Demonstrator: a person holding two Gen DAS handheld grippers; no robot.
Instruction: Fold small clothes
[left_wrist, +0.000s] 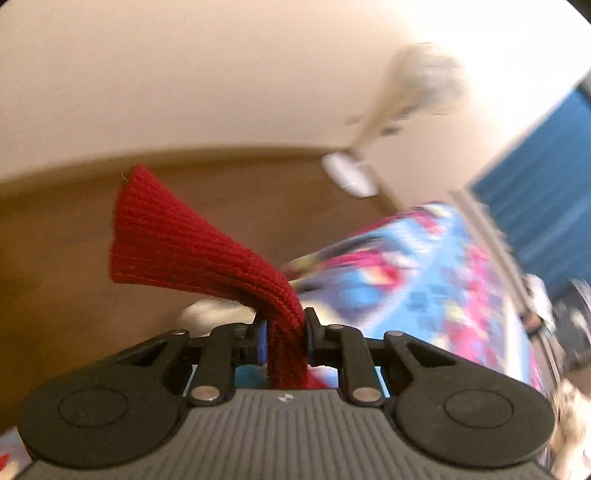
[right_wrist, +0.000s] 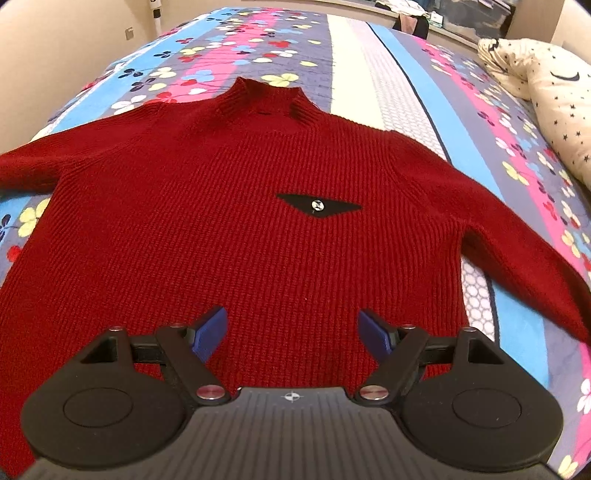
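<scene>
A small red knitted sweater (right_wrist: 229, 206) lies flat, front up, on the flowered bedspread (right_wrist: 258, 40), collar at the far end and both sleeves spread out. It has a black triangular patch (right_wrist: 319, 206) on the chest. My right gripper (right_wrist: 291, 332) is open and empty, hovering over the sweater's lower hem. My left gripper (left_wrist: 284, 332) is shut on a ribbed red cuff of the sweater (left_wrist: 177, 240), which sticks up past the fingers. The left wrist view is blurred.
A cream pillow with black stars (right_wrist: 546, 92) lies at the bed's right side. Beige walls and a brown floor (left_wrist: 55, 258) surround the bed. Clutter sits beyond the bed's far end (right_wrist: 413, 18).
</scene>
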